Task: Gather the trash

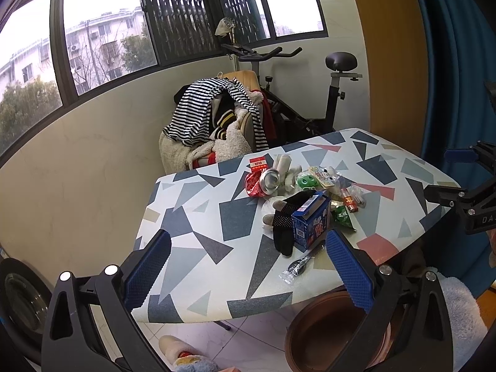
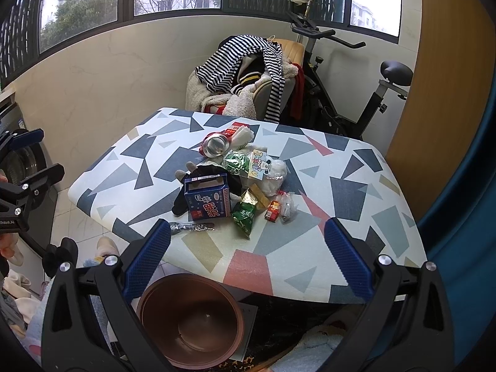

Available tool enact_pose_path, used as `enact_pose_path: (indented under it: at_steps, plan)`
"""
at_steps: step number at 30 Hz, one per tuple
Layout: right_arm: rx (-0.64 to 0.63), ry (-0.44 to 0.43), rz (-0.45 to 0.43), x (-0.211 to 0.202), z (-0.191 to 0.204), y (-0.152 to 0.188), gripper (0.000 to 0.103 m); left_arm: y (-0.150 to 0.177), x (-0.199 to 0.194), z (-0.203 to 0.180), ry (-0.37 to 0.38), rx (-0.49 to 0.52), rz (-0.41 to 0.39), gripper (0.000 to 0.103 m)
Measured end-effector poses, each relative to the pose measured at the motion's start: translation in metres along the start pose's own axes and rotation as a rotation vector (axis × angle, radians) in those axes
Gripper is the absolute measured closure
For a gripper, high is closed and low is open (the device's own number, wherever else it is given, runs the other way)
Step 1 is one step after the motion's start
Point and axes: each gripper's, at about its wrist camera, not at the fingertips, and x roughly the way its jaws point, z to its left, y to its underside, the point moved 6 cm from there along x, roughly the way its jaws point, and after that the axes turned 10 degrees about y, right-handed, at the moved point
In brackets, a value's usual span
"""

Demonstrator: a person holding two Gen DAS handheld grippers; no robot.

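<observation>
Left wrist view: the left gripper [image 1: 248, 266] is held with its jaws wide apart and nothing between them, above the near edge of the worktop [image 1: 198, 217]. The trash is heaped past the fingertips, toward the far right of the patterned top. Nearest is a blue carton [image 1: 310, 226], standing upright just beyond the right finger, its open top upward. A black glove [image 1: 285, 226] is draped against its left side, its long axis running from the pile toward the camera. A wrapped spoon [image 1: 297, 266] lies flat between the carton and the near edge, its long axis slanted from lower left to upper right. Farther back, a crushed red can [image 1: 263, 183] lies on its side, its silver end facing the camera. A green wrapper [image 1: 341, 217] lies right of the carton.

In the right wrist view, the right gripper [image 2: 248, 255] is likewise spread open and empty, over the near edge of the worktop [image 2: 356, 192]. The carton [image 2: 207, 200] sits ahead and slightly left of centre, with the spoon [image 2: 190, 227] just in front of it, lying almost crosswise, near the left fingertip. The green wrapper [image 2: 245, 215] lies beside the carton, elongated toward the camera. A brown bin [image 2: 190, 319] stands on the floor below the worktop edge, between the fingers in this view, its mouth upward.
</observation>
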Motion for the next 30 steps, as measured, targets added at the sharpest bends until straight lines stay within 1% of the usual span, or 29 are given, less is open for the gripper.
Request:
enact_pose_path:
  at_steps: [12,19,30]
  plan:
    - [0.0,0.0,0.002,0.001,-0.001,0.002,0.006,0.0,0.0,0.0,0.001,0.001,0.002,0.005]
    - [-0.001,0.0,0.003,0.001,-0.001,0.001,0.006,0.012,0.01,-0.008,0.002,0.002,0.006,0.005]
    - [-0.002,0.001,0.005,0.0,0.0,-0.002,0.006,0.013,0.01,-0.009,0.003,0.003,0.005,0.005]
